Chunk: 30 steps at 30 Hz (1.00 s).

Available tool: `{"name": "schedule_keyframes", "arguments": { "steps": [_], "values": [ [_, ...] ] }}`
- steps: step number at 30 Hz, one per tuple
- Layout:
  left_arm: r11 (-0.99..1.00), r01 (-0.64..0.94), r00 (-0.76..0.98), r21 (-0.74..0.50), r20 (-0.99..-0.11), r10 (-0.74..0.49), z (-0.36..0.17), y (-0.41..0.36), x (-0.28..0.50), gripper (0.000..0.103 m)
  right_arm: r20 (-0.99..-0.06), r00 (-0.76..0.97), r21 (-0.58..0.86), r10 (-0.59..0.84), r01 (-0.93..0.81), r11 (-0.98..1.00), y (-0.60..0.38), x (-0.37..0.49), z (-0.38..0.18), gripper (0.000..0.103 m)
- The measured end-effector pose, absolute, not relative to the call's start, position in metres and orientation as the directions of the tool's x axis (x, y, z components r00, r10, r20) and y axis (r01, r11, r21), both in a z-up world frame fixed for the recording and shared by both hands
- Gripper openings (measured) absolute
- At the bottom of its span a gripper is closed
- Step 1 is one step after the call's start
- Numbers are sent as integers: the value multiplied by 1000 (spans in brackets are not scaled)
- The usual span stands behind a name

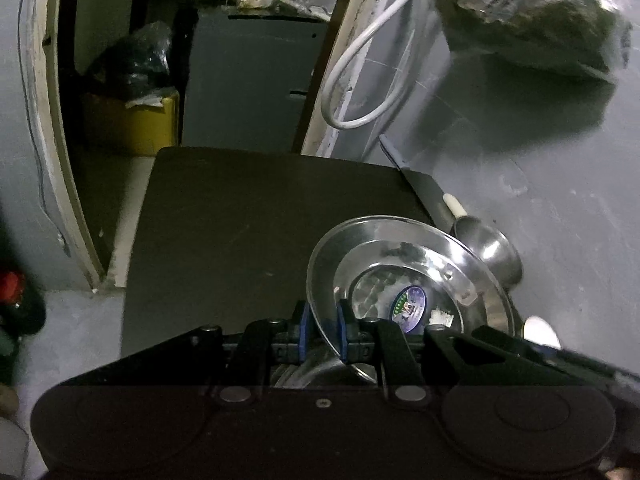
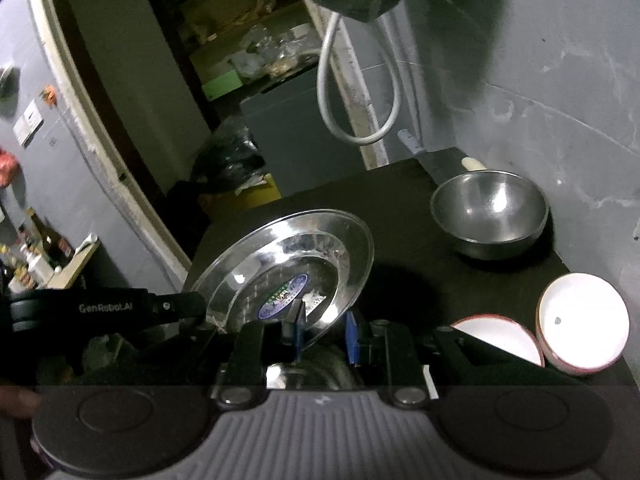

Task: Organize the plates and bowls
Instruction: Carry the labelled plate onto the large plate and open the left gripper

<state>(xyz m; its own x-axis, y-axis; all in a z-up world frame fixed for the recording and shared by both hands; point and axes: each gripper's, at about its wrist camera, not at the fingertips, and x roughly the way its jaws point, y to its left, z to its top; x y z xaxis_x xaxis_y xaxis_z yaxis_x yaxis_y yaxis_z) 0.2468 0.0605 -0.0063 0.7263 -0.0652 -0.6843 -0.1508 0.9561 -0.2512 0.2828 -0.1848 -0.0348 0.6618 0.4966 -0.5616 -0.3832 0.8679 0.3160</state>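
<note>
Nearest the lens, the left claw (image 1: pixel 322 330) has its blue pads clamped on the rim of a steel plate (image 1: pixel 404 276), holding it tilted clear of the dark desk (image 1: pixel 240 240), presumably for carrying toward a stack. The right claw (image 2: pixel 324 334) stands apart around the same plate's (image 2: pixel 288 276) near edge, seemingly only steadying it. At two o'clock in the right view a steel bowl (image 2: pixel 490 210) waits; two white bowls (image 2: pixel 582 322) sit at three o'clock.
</note>
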Motion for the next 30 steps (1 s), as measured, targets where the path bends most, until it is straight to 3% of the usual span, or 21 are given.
{"name": "schedule_keyframes", "arguments": {
  "steps": [15, 30],
  "values": [
    [955, -177, 674, -237, -737, -58, -22, 63, 186, 18, -627, 610, 246, 485, -436, 866, -172, 232, -41, 24],
    [966, -168, 616, -195, -786, -51, -33, 51, 178, 18, -676, 564, 262, 474, -417, 870, -179, 226, -61, 24]
  ]
}}
